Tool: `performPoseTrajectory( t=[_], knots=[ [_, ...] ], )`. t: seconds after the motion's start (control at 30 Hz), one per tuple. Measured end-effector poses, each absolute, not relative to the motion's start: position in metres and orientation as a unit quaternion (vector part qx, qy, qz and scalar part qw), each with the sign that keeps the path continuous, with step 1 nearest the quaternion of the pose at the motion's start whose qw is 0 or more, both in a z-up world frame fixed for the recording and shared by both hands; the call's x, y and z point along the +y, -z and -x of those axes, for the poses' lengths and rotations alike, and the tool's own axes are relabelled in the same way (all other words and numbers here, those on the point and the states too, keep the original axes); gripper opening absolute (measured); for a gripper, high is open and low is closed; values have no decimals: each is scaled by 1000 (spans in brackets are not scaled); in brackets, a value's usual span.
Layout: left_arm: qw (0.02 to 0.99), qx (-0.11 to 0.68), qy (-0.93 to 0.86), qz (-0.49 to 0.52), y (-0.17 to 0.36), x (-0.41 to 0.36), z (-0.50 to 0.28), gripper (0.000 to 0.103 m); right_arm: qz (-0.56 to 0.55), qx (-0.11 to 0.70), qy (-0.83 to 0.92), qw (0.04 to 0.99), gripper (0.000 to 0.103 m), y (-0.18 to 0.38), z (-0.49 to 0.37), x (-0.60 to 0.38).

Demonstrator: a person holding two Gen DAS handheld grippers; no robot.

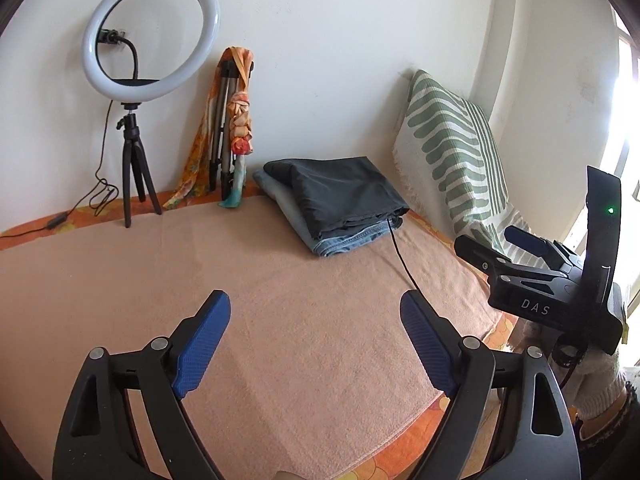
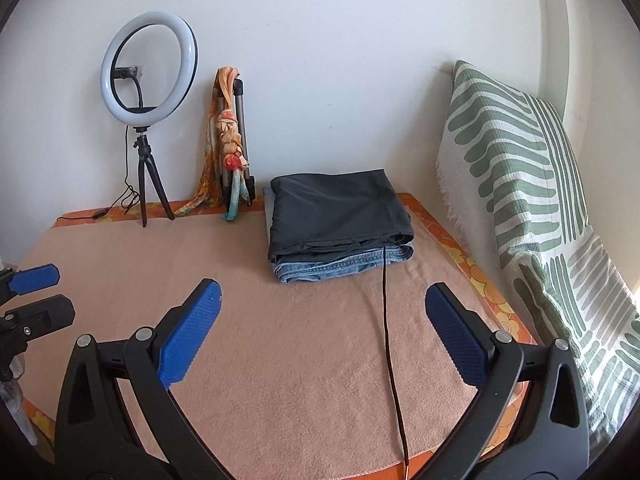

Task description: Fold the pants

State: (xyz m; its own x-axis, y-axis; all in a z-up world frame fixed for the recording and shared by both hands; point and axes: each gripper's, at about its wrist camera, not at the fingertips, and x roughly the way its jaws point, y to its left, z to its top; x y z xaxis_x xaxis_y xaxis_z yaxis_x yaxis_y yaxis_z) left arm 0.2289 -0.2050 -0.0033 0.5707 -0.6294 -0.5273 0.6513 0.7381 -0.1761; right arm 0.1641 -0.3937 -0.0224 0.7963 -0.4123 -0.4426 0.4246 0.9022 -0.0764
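Dark grey pants (image 1: 340, 196) lie folded on top of folded blue jeans (image 1: 352, 240) at the far side of a peach blanket (image 1: 240, 264). The stack also shows in the right wrist view: grey pants (image 2: 336, 212), jeans (image 2: 344, 266). My left gripper (image 1: 316, 320) is open and empty, held above the blanket short of the stack. My right gripper (image 2: 322, 312) is open and empty too, also short of the stack. The right gripper shows at the right edge of the left wrist view (image 1: 520, 268). The left gripper shows at the left edge of the right wrist view (image 2: 32, 296).
A ring light on a small tripod (image 2: 148, 80) and a folded tripod draped with an orange scarf (image 2: 232, 140) stand against the back wall. A green-striped pillow (image 2: 520, 184) leans at the right. A thin black cord (image 2: 388, 340) runs from the stack toward me.
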Motion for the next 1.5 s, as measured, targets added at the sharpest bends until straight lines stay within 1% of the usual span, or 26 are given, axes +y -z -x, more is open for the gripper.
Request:
performPoseTrajectory(
  t=[0.1, 0.37, 0.57, 0.77, 0.83, 0.87, 0.97, 1.5],
  knots=[
    [890, 284, 355, -21, 7, -203, -226, 89, -17, 229, 218, 949, 103, 28, -162, -388],
    [889, 295, 348, -23, 21, -205, -224, 89, -4, 210, 224, 952, 103, 32, -154, -381],
    [885, 301, 354, -29, 24, -210, -223, 89, 7, 210, 228, 951, 103, 36, -149, -384],
    [898, 279, 339, -35, 15, -212, -218, 90, -4, 204, 229, 952, 103, 34, -145, -390],
    [905, 270, 325, -46, 13, -214, -217, 101, -2, 206, 230, 951, 103, 34, -146, -391],
    [910, 265, 316, -50, 13, -214, -216, 103, -2, 207, 229, 951, 103, 34, -146, -391],
    [916, 252, 307, -58, 11, -214, -213, 102, -6, 208, 231, 950, 103, 34, -146, -392],
    [914, 269, 300, -51, 16, -210, -217, 102, -18, 199, 237, 951, 103, 31, -145, -389]
  ],
)
